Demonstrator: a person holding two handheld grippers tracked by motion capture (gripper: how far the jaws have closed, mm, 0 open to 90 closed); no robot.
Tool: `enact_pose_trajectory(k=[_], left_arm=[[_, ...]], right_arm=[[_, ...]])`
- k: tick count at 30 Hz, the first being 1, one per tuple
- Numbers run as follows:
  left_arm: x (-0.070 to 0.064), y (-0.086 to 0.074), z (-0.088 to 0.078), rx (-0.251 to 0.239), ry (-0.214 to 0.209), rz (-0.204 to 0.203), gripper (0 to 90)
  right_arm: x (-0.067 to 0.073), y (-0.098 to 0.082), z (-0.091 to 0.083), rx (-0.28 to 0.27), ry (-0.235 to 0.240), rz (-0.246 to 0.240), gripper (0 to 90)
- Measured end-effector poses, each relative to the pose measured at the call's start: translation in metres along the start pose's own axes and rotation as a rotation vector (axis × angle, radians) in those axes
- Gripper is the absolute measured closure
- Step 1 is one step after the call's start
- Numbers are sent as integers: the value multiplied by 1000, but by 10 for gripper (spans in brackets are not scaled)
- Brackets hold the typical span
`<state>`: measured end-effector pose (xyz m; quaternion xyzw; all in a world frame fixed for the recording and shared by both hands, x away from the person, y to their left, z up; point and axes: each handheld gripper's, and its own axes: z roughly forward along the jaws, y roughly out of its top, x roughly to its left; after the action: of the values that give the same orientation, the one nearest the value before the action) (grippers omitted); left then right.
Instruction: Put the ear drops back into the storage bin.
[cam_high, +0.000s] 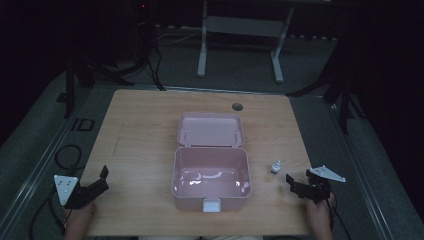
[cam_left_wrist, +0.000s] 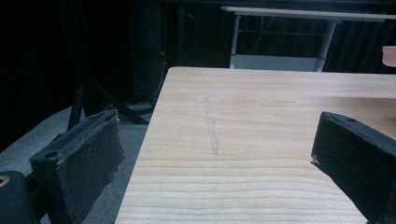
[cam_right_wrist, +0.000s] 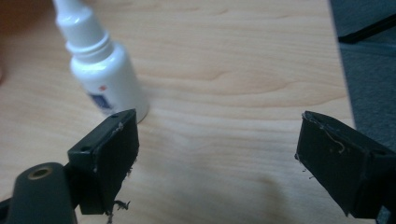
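Black right claw (cam_high: 296, 183) spread beside bottle (cam_high: 275, 166).

One open pink box (cam_high: 210, 172) sits on one wooden table (cam_high: 140, 130). One small white bottle (cam_high: 275, 166) stands beside it. Two grippers are present.

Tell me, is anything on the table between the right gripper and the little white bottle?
Nothing visible is. The little white bottle stands upright just ahead of the right gripper, with bare table between them. Its jaws are spread wide, and the bottle sits beside one jaw rather than between them.
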<state>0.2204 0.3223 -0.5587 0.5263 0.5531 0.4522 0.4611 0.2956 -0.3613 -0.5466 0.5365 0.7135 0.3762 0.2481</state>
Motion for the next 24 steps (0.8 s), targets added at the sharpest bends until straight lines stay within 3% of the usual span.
enact_pose_trajectory(k=[6, 8, 9, 14, 19, 24], left_arm=[[-2, -1, -2, -22, 0, 24, 20], [-3, -1, -2, -20, 0, 30, 20], [-3, -1, -2, -20, -12, 32, 20], [-2, -1, -3, -22, -21, 23, 20], [-1, 0, -4, -26, -33, 18, 20], [0, 0, -3, -23, -36, 16, 20]], right_arm=[[2, 6, -2, 79, 18, -34, 127], [2, 7, -3, 101, 36, -35, 124], [2, 11, -3, 167, 58, -47, 124], [2, 18, -9, 209, 119, -27, 119], [0, 27, -13, 240, 119, -39, 114], [1, 31, -13, 315, 124, -74, 114]])
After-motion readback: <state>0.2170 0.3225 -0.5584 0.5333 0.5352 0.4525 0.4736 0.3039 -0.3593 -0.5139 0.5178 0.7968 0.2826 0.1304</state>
